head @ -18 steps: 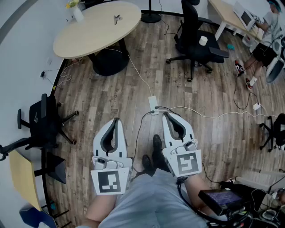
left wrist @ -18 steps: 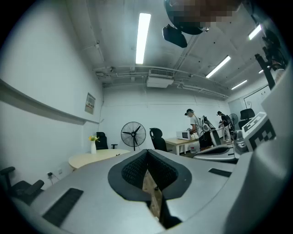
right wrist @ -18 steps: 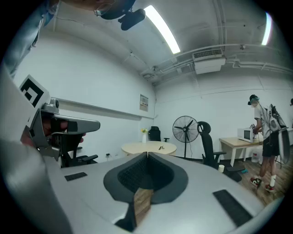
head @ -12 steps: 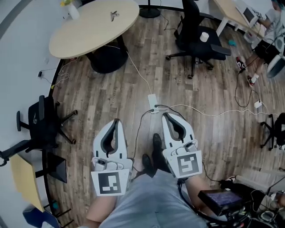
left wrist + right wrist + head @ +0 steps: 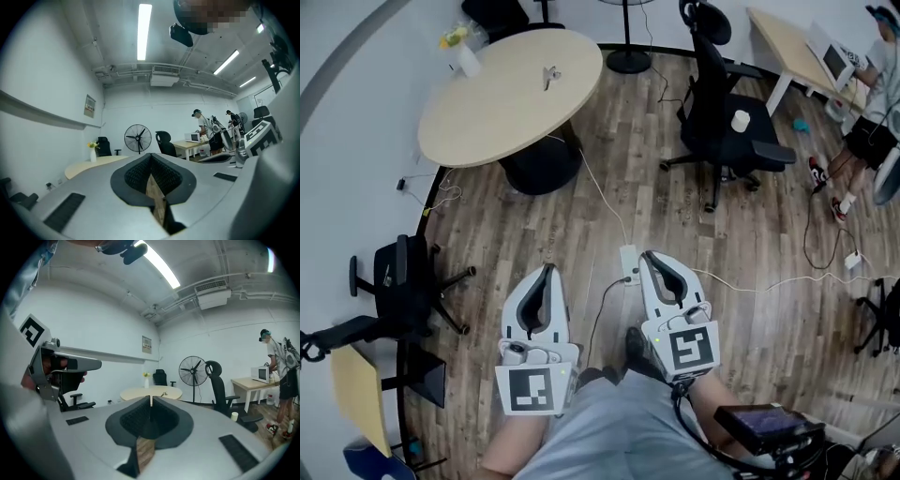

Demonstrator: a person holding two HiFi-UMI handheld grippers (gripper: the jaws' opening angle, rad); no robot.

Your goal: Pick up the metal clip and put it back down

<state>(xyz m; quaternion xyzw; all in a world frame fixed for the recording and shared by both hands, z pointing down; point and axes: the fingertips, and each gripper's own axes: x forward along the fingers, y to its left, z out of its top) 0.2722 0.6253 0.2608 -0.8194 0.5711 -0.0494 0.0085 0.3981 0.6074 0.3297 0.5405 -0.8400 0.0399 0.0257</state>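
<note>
Left gripper [image 5: 547,274]: I hold it low in front of me over the wood floor [image 5: 581,216], pointing far. Its jaws are pressed together at the tips with nothing between them.
Right gripper [image 5: 654,260]: it sits just right of the left one in the same pose. Its jaws also meet tip to tip and are empty.
Clip [image 5: 550,75]: it lies on the round counter [image 5: 487,122], toward the far right part, well apart from both grippers.
Counter: it stands far and left of me, with a vase [image 5: 461,54] of flowers at its far left edge.
Between me and the clip: open floor, with a power strip [image 5: 627,264] and its cable lying near my right jaws. A black chair [image 5: 722,122] stands off to the far right.
Done so far: nothing that I can judge; the clip sits untouched.
Left to do: everything. I must get to the counter, open one pair of jaws, close them on the clip, lift it, set it back down and let go.
Stage: I judge this to be the approach, before any reach.
Watch for: the clip looks small and thin, so I expect it needs a careful, low grip.
</note>
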